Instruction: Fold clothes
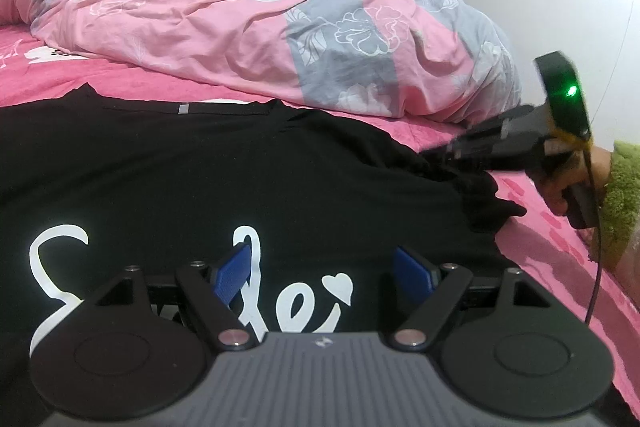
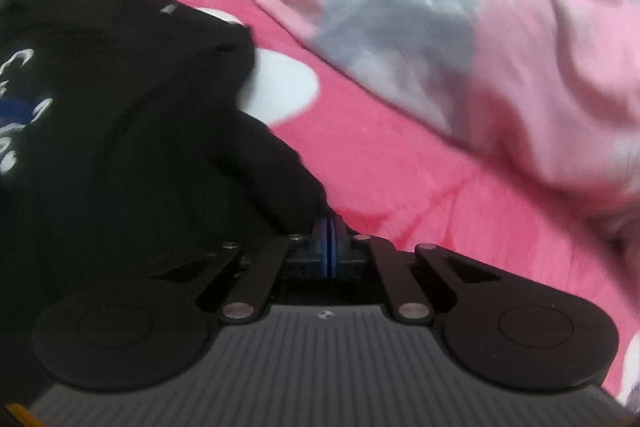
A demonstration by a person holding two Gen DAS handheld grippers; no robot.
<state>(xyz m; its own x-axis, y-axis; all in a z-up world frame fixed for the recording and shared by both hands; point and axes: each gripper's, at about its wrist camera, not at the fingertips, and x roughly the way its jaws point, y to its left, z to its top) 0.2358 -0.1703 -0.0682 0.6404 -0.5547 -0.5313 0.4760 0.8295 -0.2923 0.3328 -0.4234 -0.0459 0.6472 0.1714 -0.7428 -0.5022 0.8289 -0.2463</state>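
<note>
Black shirt [image 1: 200,163] with white letters lay spread flat on the pink bed [image 1: 552,251], below the pink and grey blanket [image 1: 224,11] at 12 o'clock. Left claw [image 1: 322,273] hung over the letters at 6 o'clock, its blue pads [image 1: 234,273] spread wide with nothing between them. At 3 o'clock, a hand [image 1: 560,187] held the right claw [image 2: 330,241], pressed together at the shirt's bunched sleeve [image 2: 280,171]. Whether it pinched cloth was hard to tell.
</note>
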